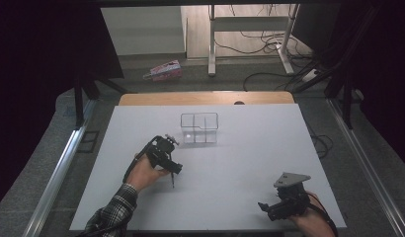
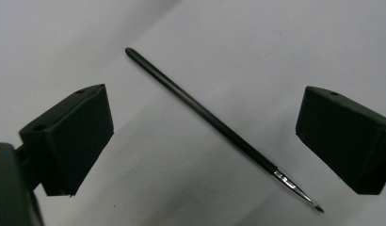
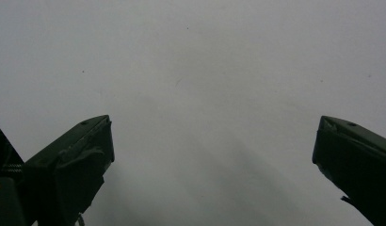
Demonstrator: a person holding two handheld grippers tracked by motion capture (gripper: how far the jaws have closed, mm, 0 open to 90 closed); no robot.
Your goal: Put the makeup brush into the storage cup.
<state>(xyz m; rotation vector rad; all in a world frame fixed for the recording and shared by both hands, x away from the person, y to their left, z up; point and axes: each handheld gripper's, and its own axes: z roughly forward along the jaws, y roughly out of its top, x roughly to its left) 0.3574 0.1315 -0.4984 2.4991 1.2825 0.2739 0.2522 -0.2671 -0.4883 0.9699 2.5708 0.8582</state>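
Near the front right corner of the white tabletop, the right gripper rests with jaws wide apart over bare surface. Toward the front left edge, the left gripper hovers, jaws spread, above a thin black paintbrush (silver ferrule, fine tip) lying flat, untouched. Farther back, near mid-table, stands a clear plastic divided box.

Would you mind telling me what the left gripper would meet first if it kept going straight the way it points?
Probably the thin black paintbrush lying between the open jaws of the left gripper, then the white table under it.
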